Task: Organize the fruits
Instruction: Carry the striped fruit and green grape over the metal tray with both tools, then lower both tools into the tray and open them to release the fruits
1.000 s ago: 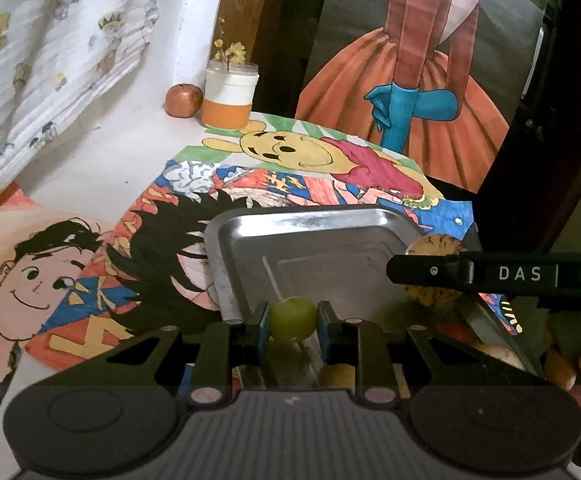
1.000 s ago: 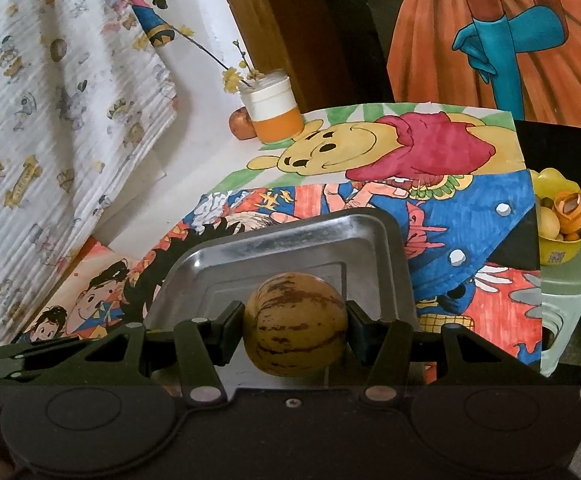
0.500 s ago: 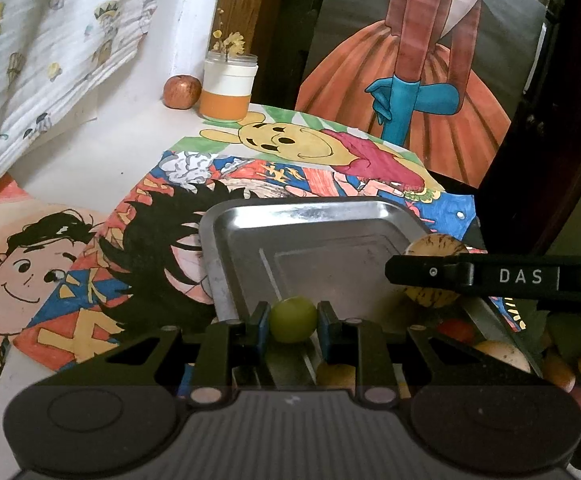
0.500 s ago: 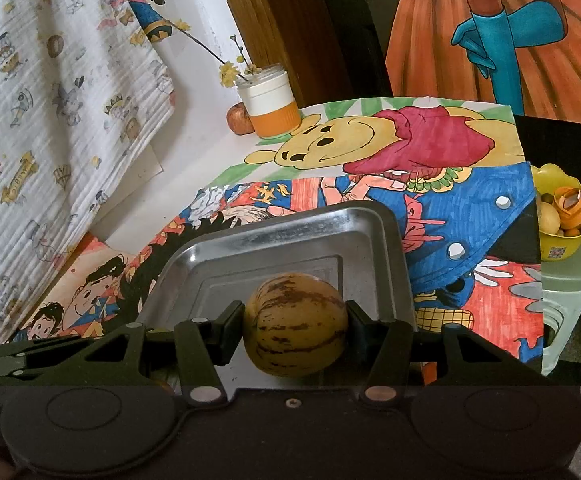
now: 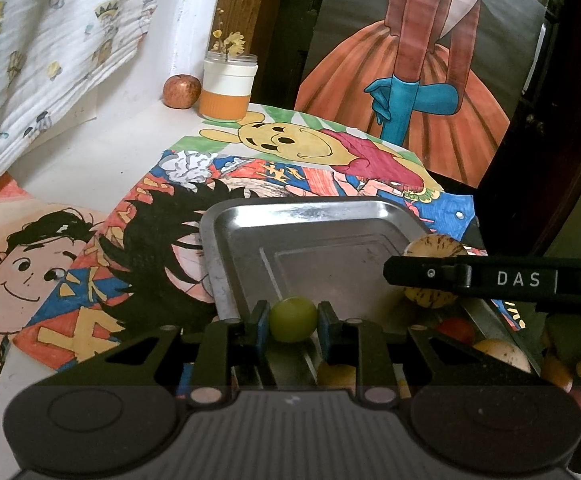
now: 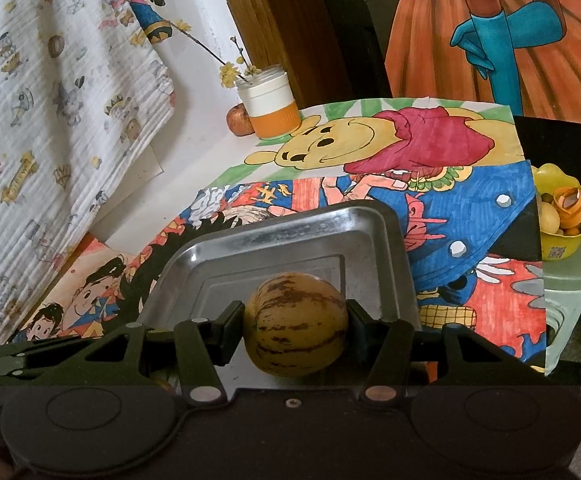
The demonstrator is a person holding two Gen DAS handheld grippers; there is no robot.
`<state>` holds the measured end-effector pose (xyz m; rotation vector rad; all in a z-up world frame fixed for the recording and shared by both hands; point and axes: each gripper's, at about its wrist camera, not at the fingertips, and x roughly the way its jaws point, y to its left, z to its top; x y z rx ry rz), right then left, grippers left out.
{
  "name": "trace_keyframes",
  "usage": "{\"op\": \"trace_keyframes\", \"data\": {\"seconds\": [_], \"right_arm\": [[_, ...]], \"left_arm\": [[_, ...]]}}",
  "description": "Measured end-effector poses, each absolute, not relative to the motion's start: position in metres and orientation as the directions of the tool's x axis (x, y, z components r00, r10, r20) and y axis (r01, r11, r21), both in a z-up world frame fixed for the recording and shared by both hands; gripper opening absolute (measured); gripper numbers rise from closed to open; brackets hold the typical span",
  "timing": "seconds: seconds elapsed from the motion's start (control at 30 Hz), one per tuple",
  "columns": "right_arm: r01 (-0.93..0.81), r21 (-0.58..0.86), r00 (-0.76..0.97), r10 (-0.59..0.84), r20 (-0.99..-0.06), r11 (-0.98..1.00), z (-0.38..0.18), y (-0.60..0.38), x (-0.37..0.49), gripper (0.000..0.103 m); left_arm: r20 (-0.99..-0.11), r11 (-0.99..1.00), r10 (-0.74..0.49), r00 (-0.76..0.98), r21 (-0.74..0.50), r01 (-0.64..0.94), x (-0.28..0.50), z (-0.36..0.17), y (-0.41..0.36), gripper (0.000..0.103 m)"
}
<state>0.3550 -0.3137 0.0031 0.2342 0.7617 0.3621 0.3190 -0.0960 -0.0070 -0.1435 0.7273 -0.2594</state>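
Note:
My left gripper [image 5: 293,319] is shut on a small green grape [image 5: 292,318] and holds it over the near edge of the steel tray [image 5: 298,216]. My right gripper [image 6: 295,324] is shut on a yellow striped melon [image 6: 295,322] over the same tray [image 6: 290,220]. In the left wrist view the right gripper's finger [image 5: 490,278] crosses the right side with the melon [image 5: 434,246] behind it. Several loose fruits [image 5: 500,354] lie low at the right, partly hidden.
An orange and white jar [image 5: 229,86] with yellow flowers and a red apple [image 5: 181,91] stand at the back by the wall. A yellow bowl of fruit [image 6: 566,210] sits on a pale green box at the right. Coloured drawings cover the table.
Both grippers have drawn back slightly toward me and risen a little, still holding their fruit. The tray looks a bit farther away.

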Motion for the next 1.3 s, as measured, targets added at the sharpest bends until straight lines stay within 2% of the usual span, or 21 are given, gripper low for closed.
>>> {"op": "trace_keyframes", "data": {"seconds": [0.37, 0.57, 0.67, 0.83, 1.3], "right_arm": [[-0.229, 0.349, 0.665, 0.407, -0.626, 0.909, 0.004, -0.316, 0.354, 0.057], [-0.227, 0.353, 0.668, 0.409, -0.622, 0.908, 0.005, -0.319, 0.353, 0.059], [-0.225, 0.356, 0.669, 0.41, -0.62, 0.907, 0.005, -0.319, 0.352, 0.06], [-0.226, 0.361, 0.668, 0.414, -0.618, 0.905, 0.006, -0.32, 0.35, 0.061], [-0.233, 0.38, 0.671, 0.431, -0.603, 0.895, 0.011, -0.323, 0.343, 0.068]], "left_arm": [[-0.638, 0.959, -0.282, 0.716, -0.211, 0.19, 0.316, -0.007, -0.096, 0.028], [-0.639, 0.958, -0.284, 0.715, -0.21, 0.193, 0.315, -0.005, -0.096, 0.032], [-0.638, 0.958, -0.287, 0.715, -0.208, 0.199, 0.314, -0.004, -0.097, 0.036], [-0.629, 0.957, -0.291, 0.721, -0.19, 0.221, 0.307, 0.001, -0.101, 0.051], [-0.612, 0.962, -0.272, 0.743, -0.155, 0.225, 0.292, 0.011, -0.1, 0.062]]}}
